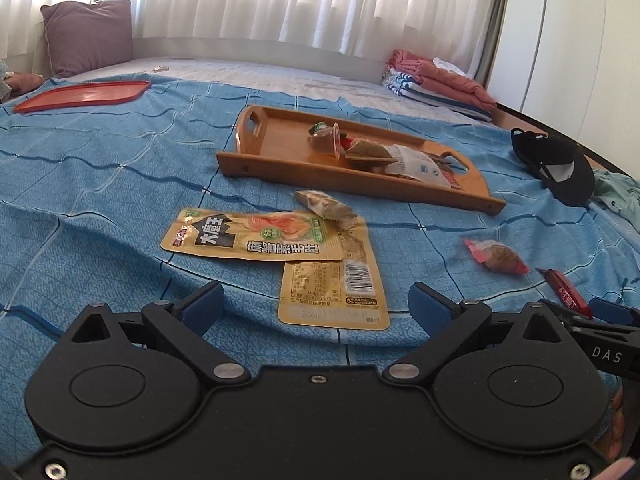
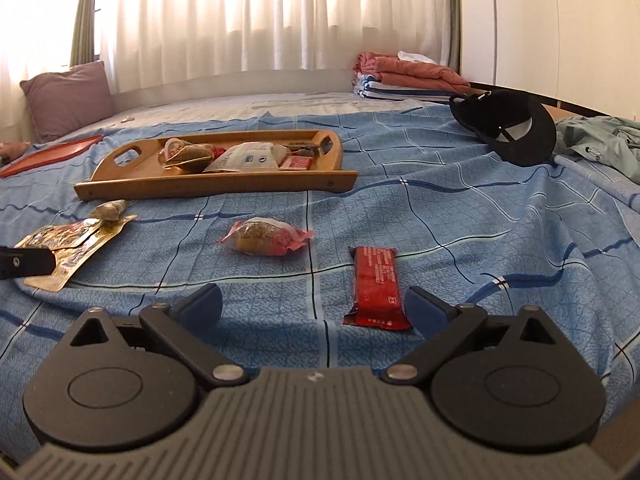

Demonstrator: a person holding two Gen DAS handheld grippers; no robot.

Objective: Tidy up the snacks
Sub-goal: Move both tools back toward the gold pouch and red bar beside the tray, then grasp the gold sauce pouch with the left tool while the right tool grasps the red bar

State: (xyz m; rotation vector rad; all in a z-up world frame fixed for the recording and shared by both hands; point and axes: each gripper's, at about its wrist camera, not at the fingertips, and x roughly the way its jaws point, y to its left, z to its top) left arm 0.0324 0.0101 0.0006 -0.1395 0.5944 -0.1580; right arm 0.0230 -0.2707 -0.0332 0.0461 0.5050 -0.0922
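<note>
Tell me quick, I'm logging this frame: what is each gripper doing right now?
Left gripper: open, holding nothing, above the yellow snack packets.
Right gripper: open, holding nothing, beside the red bar.

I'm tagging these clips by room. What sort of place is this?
Most likely a bedroom: the snacks lie on a bed under a blue checked sheet, with a purple pillow at its head, folded laundry and white curtains behind.
</note>
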